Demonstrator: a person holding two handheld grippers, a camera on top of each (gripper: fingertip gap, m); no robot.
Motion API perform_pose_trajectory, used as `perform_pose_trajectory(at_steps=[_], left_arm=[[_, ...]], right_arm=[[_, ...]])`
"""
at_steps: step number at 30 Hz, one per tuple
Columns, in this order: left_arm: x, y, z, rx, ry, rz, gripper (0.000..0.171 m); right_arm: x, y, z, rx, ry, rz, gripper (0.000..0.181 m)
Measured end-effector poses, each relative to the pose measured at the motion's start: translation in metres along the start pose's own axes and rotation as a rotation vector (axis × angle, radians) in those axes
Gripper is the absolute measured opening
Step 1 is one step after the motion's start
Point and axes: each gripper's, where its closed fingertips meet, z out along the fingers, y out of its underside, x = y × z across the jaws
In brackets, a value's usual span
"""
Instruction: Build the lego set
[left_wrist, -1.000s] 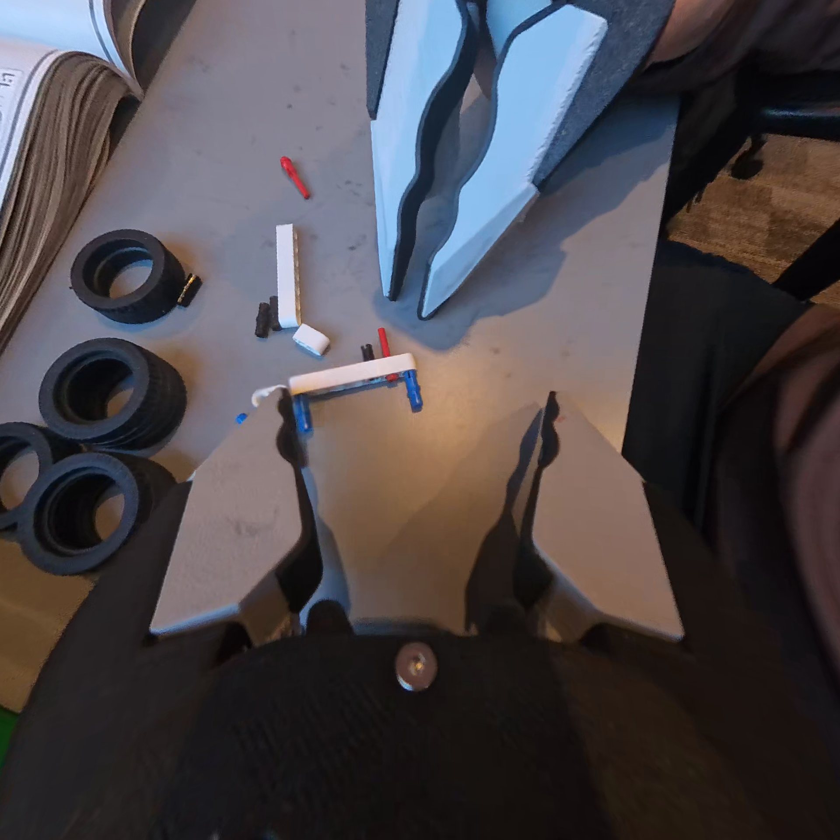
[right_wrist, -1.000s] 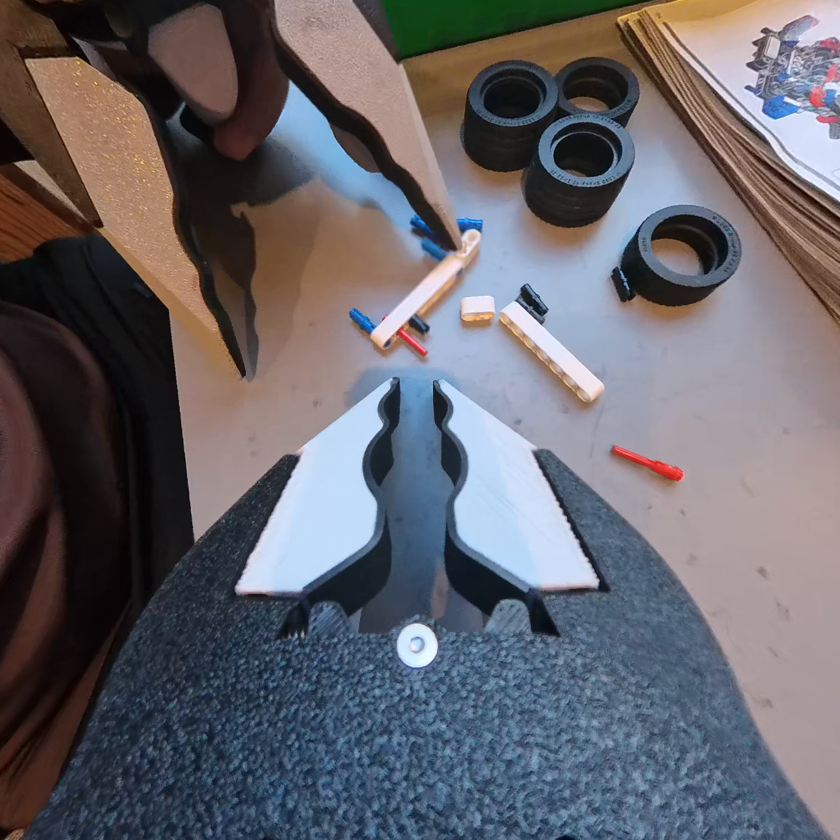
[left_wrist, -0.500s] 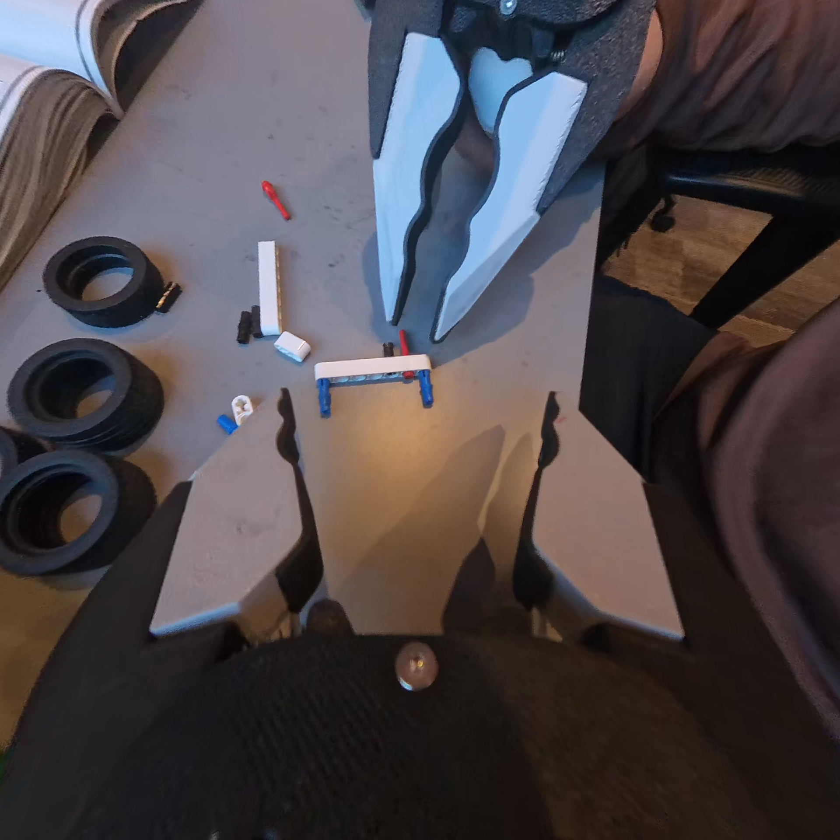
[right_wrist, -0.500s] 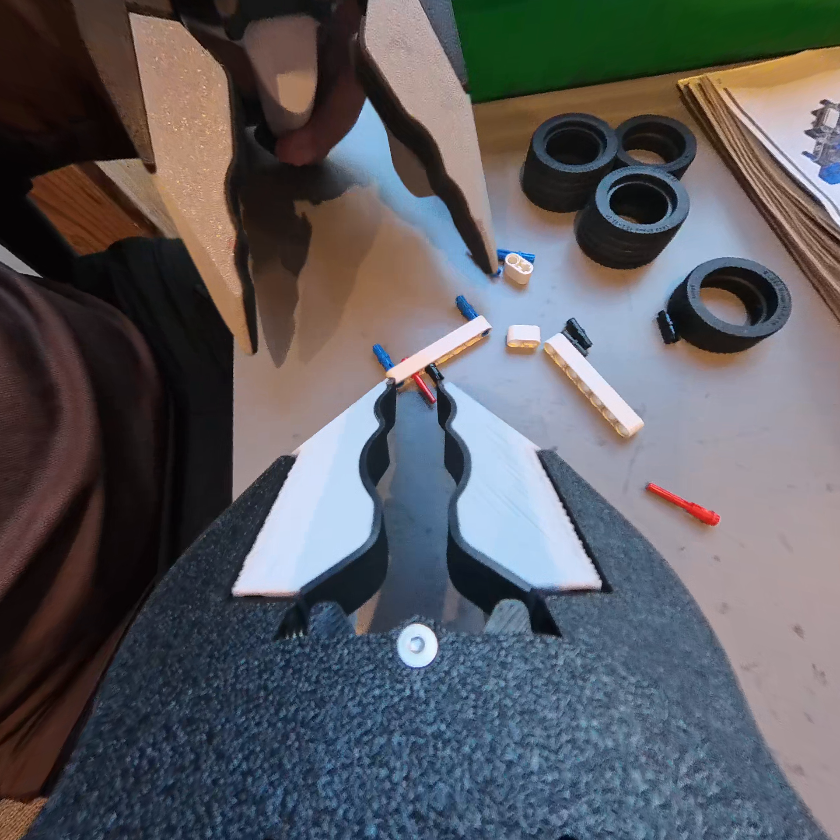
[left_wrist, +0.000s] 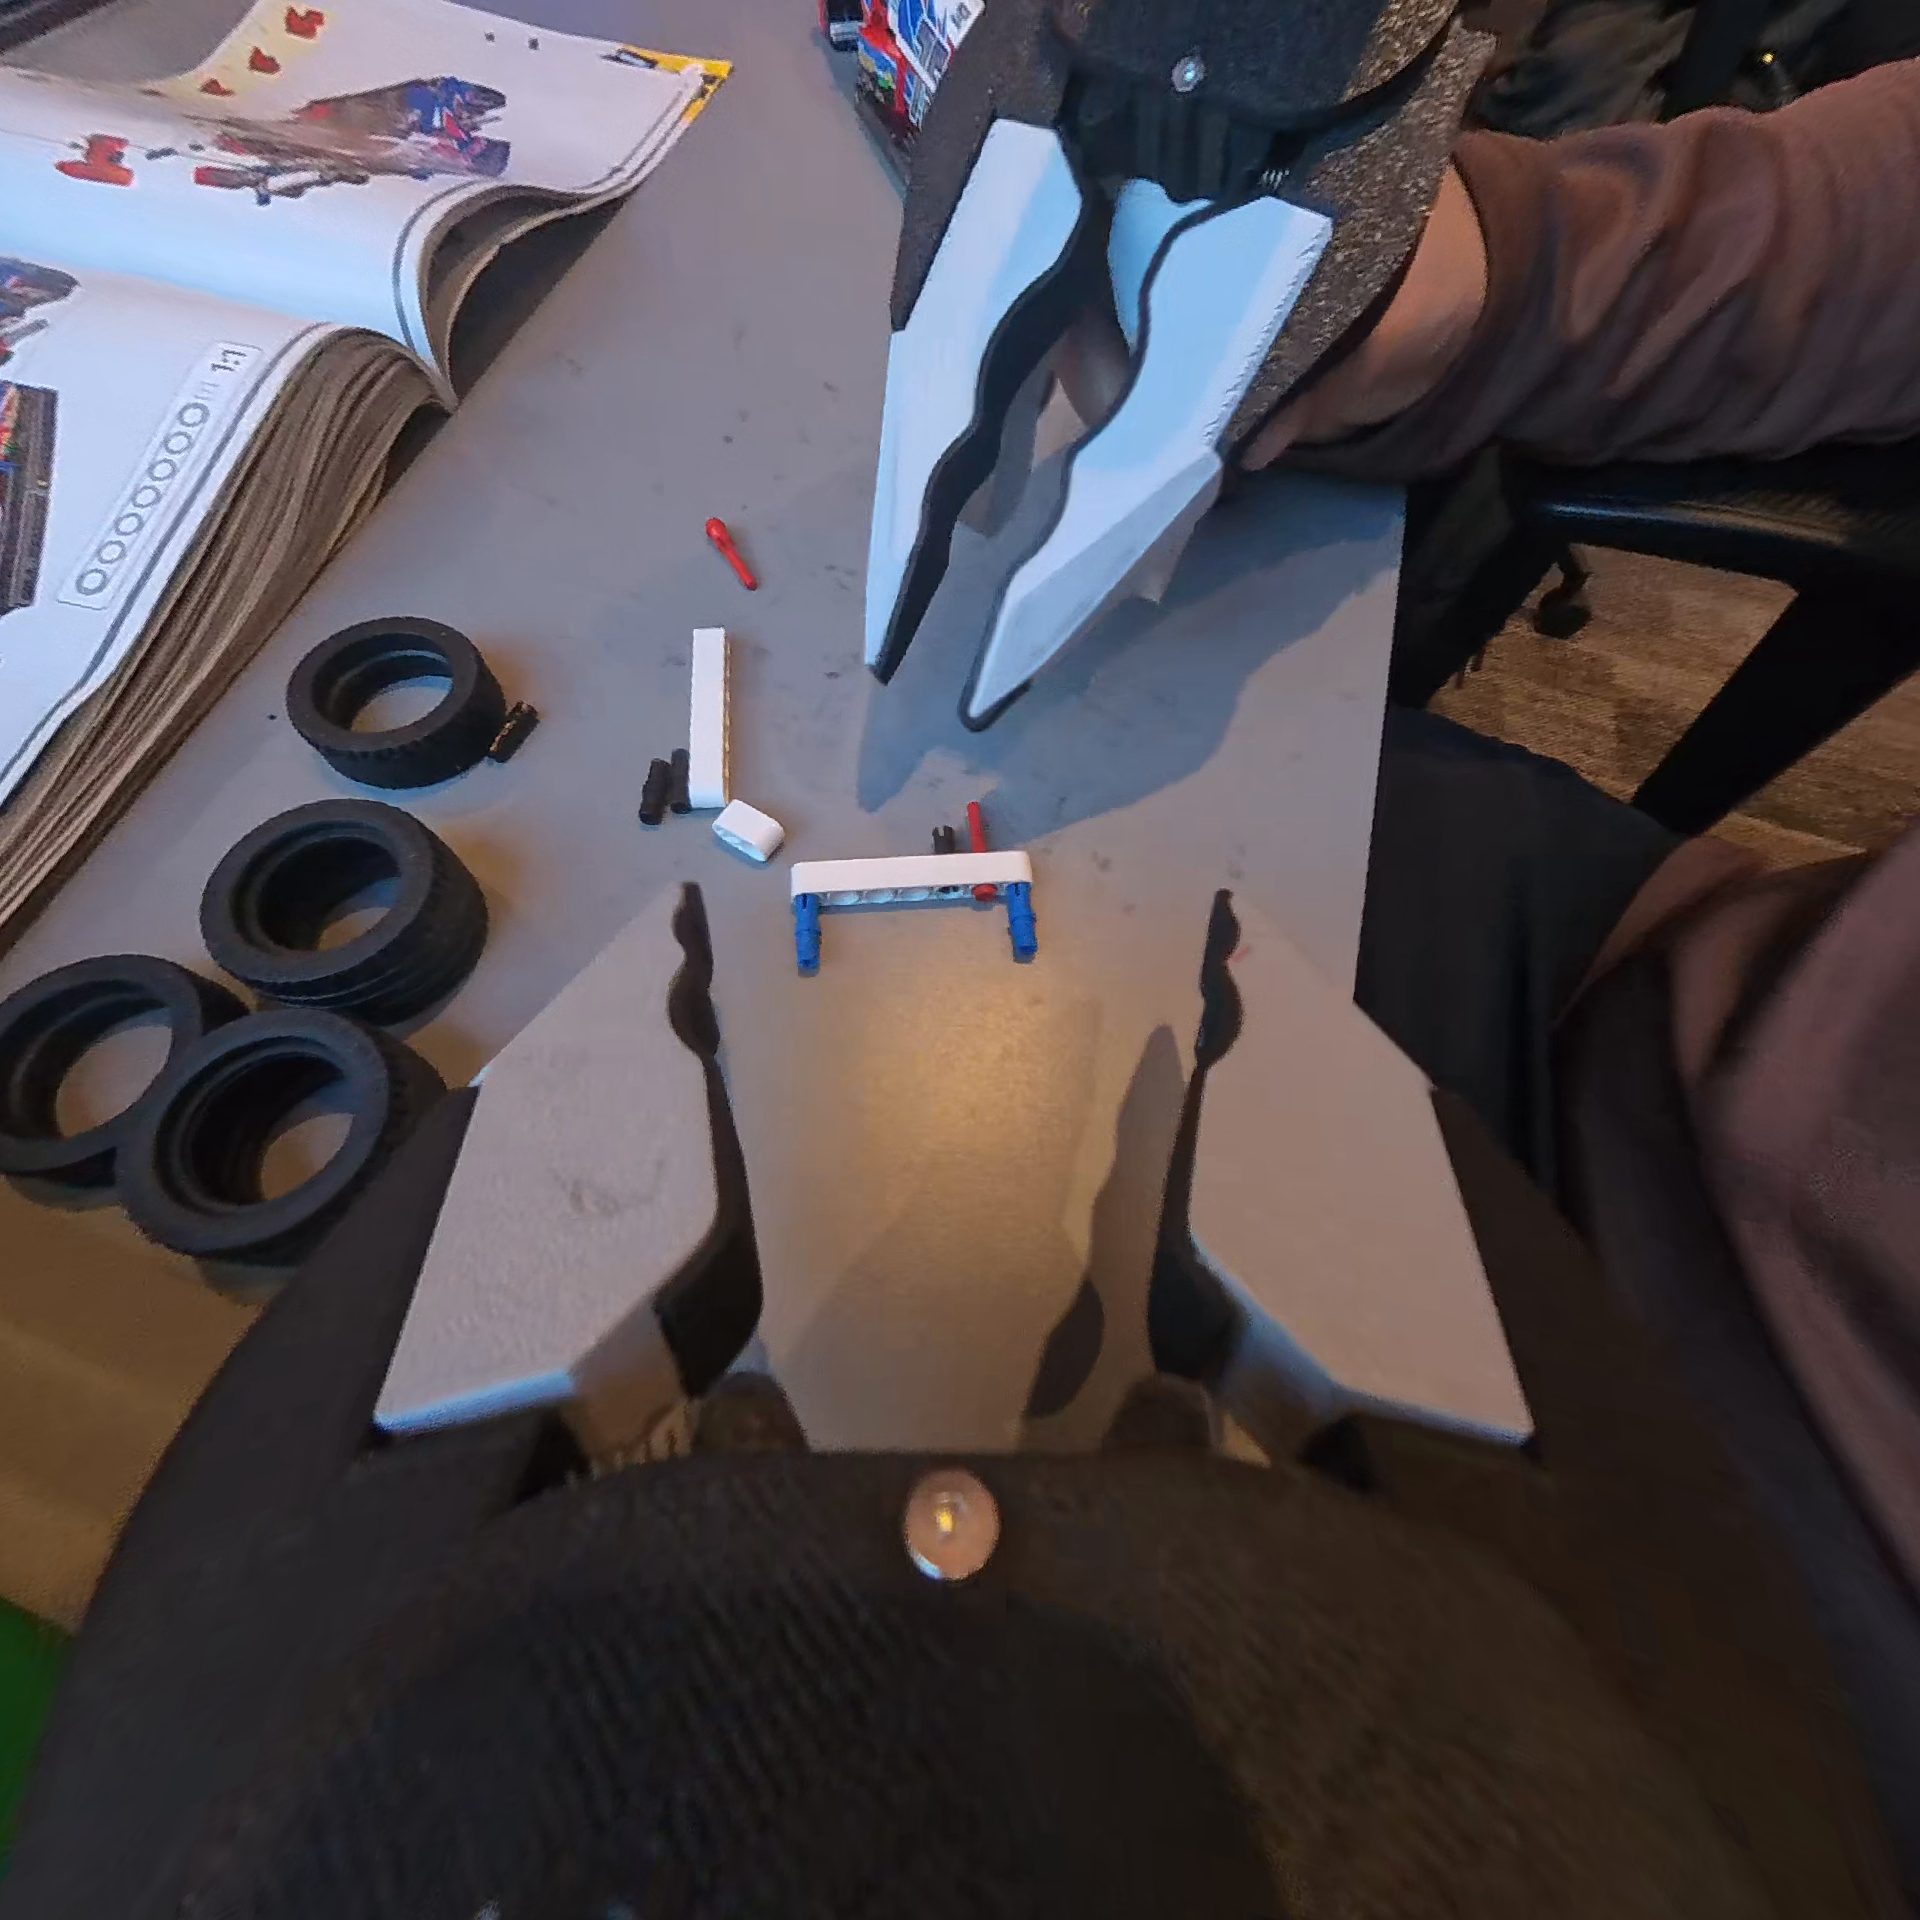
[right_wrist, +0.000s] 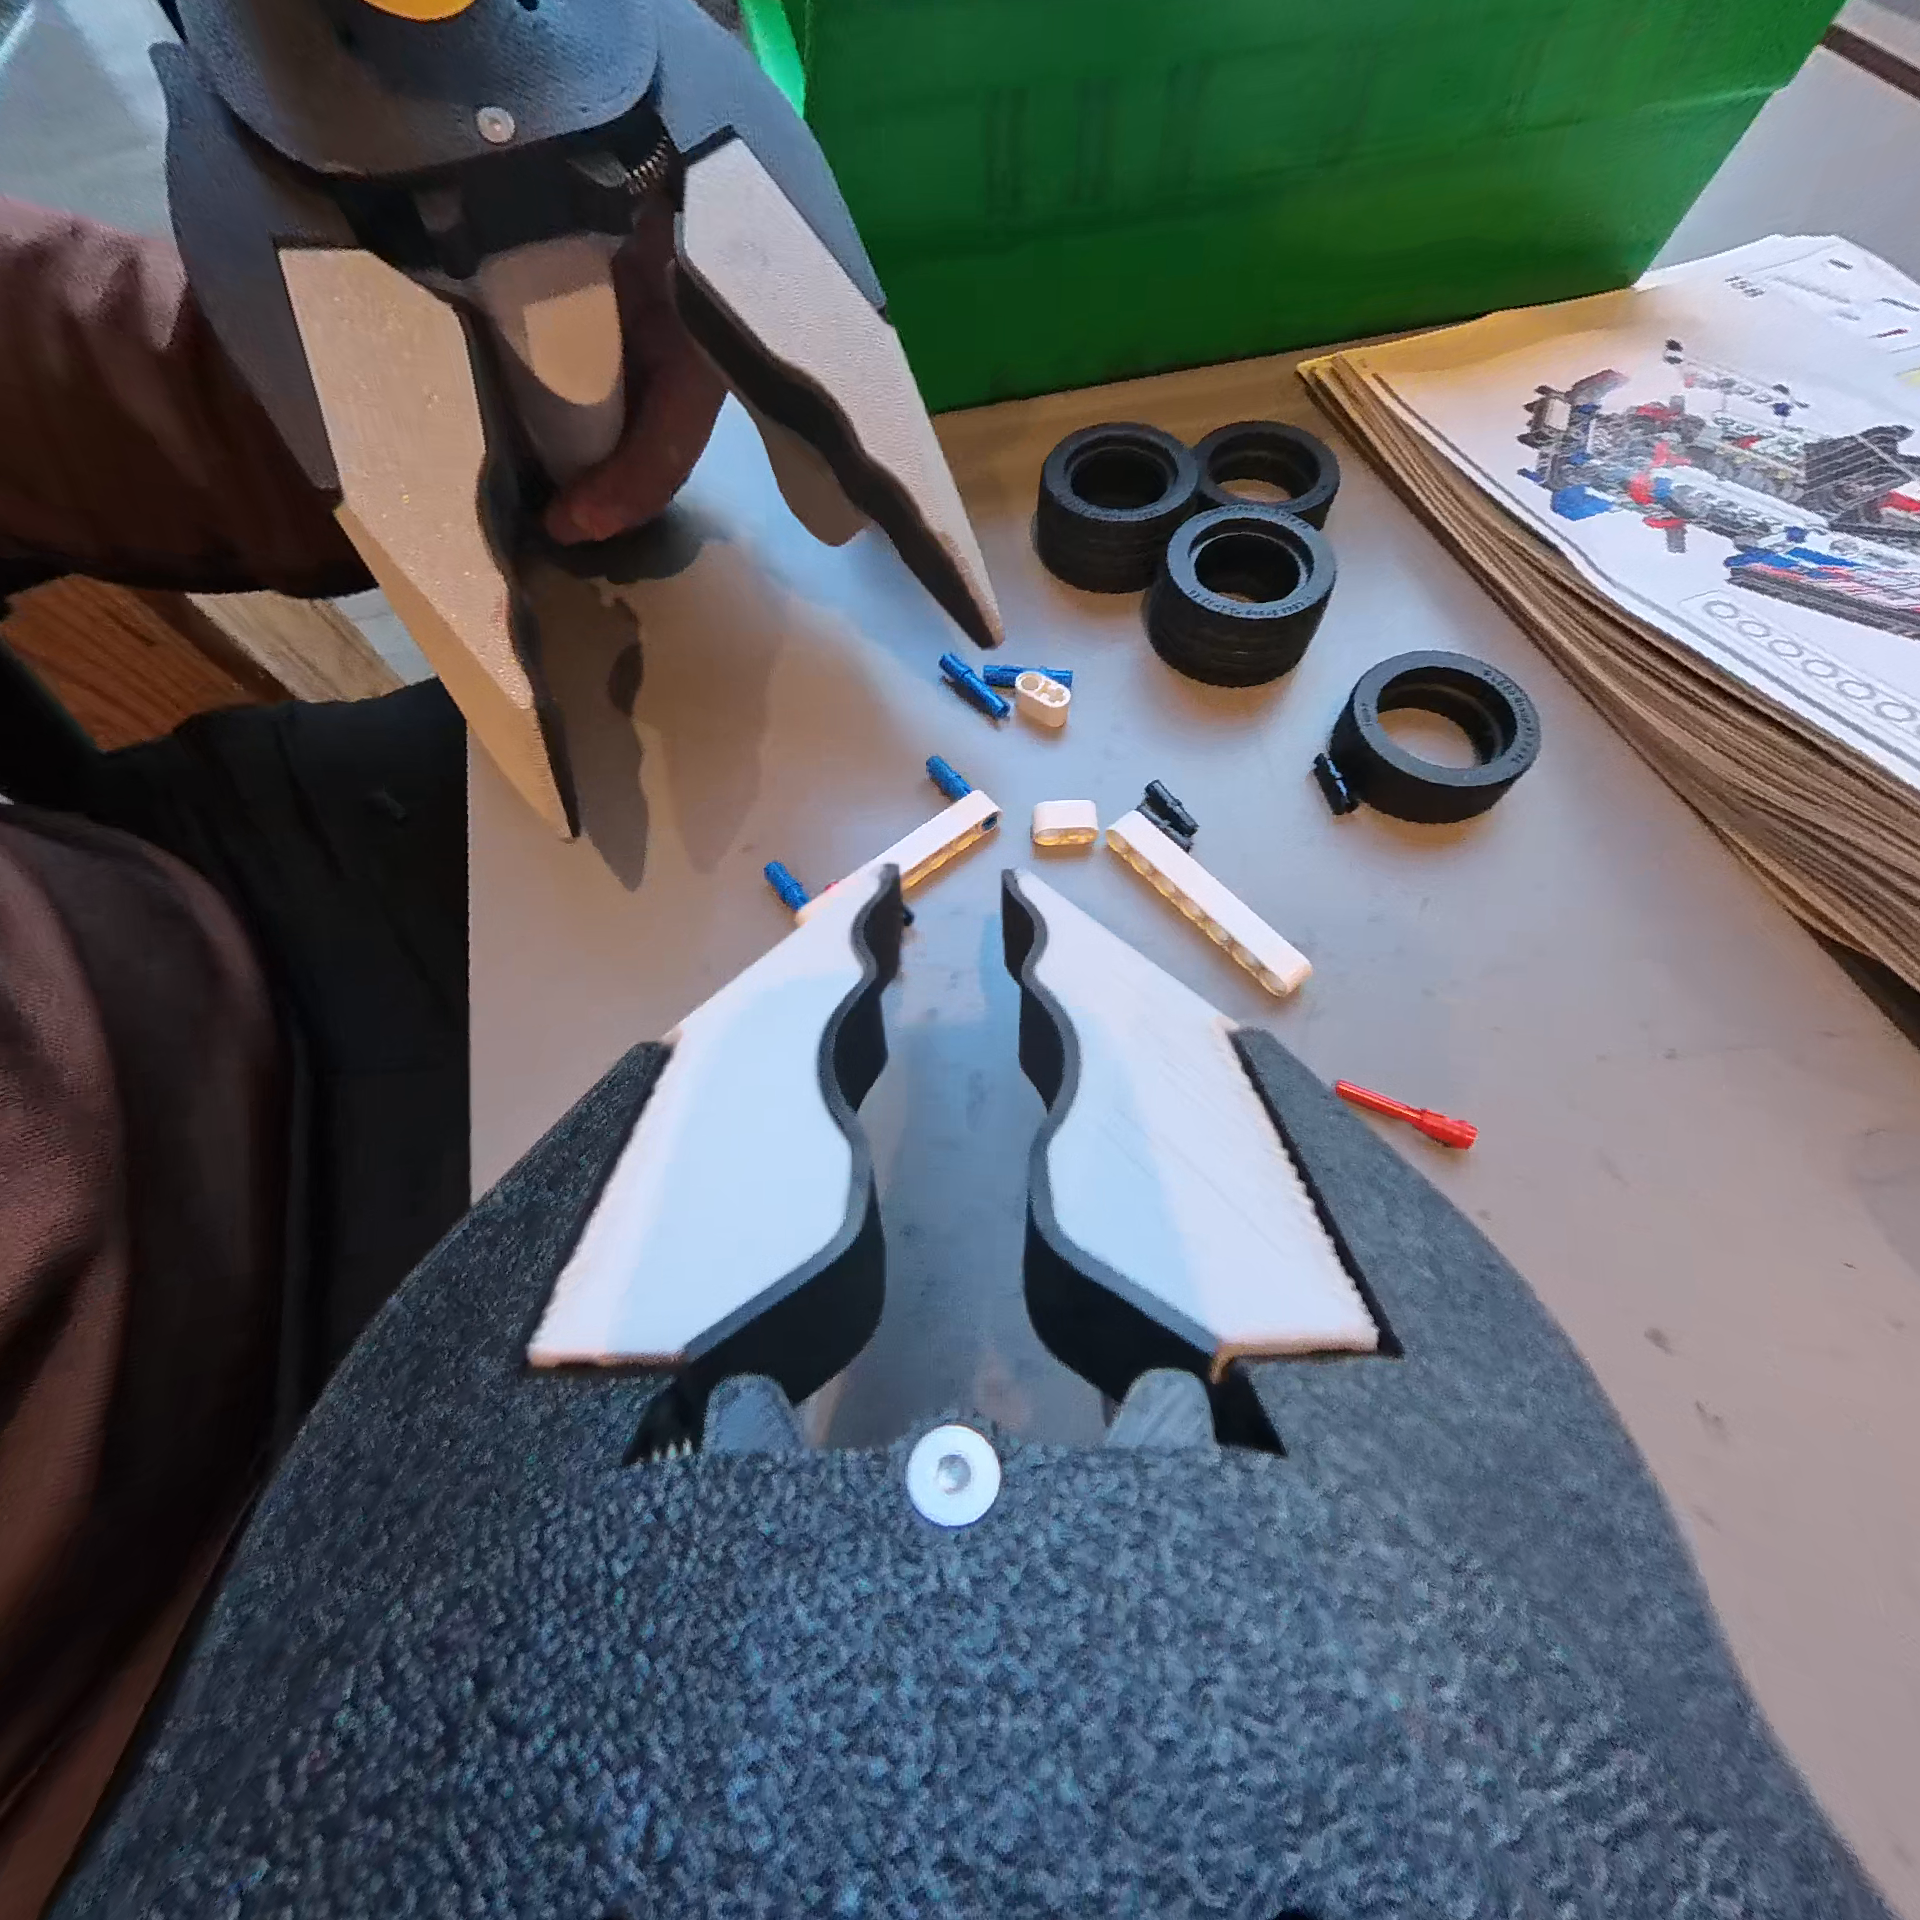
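Observation:
A white beam (left_wrist: 910, 878) with two blue pins, a red pin and a black pin in it lies flat on the grey table (left_wrist: 582, 499). My left gripper (left_wrist: 954, 914) is open wide and empty, with the beam just ahead of its tips. My right gripper (right_wrist: 951, 883) is open by a narrow gap and empty. It hovers over the beam (right_wrist: 940, 840), and its left finger hides the beam's near end. The right gripper (left_wrist: 930, 696) shows above the beam in the left wrist view. The left gripper (right_wrist: 779, 732) shows at upper left in the right wrist view.
A second white beam (left_wrist: 710, 717), a short white link (left_wrist: 748, 831), black pins (left_wrist: 665, 790) and a red axle pin (left_wrist: 730, 551) lie loose. Loose blue pins (right_wrist: 977, 686) lie by a small white connector (right_wrist: 1042, 698). Several black tyres (right_wrist: 1236, 592), an open manual (left_wrist: 208, 343) and a green bin (right_wrist: 1247, 177) stand around. The table edge (left_wrist: 1382, 727) is at the right. Tip to tip, the grippers are about 5 cm apart.
The left fingertip was touching the beam's end; it has let go and drawn back. The beam has turned and lies free. Both grippers have lifted away from the table.

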Motion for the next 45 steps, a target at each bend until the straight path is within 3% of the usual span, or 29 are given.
perform_pose_trajectory(at_steps=[6,9,13,19,25,32,37,45], left_arm=[[-0.004,-0.006,-0.006,0.049,-0.044,0.020,0.090],[-0.019,-0.002,-0.008,0.034,-0.120,-0.011,0.086],[-0.026,-0.002,-0.013,0.050,-0.119,-0.072,0.080],[-0.026,-0.002,-0.014,0.056,-0.092,-0.096,0.076],[-0.026,-0.001,-0.012,0.046,-0.084,-0.101,0.076],[-0.026,0.000,-0.012,0.042,-0.075,-0.110,0.076],[-0.026,0.000,-0.012,0.045,-0.068,-0.113,0.075],[-0.025,0.001,-0.011,0.037,-0.067,-0.107,0.075]], right_arm=[[0.021,-0.007,0.006,-0.007,0.046,0.062,0.018],[0.041,-0.019,0.010,-0.040,0.079,0.051,0.006],[0.055,-0.034,0.020,-0.159,0.043,0.015,0.004],[0.055,-0.014,0.042,-0.419,-0.029,-0.095,0.006],[0.050,0.004,0.055,-0.531,-0.096,-0.114,0.008],[0.053,0.003,0.055,-0.494,-0.100,-0.061,0.003],[0.057,-0.013,0.045,-0.395,-0.112,0.037,0.007],[0.056,0.001,0.047,-0.465,-0.097,0.009,0.010]])
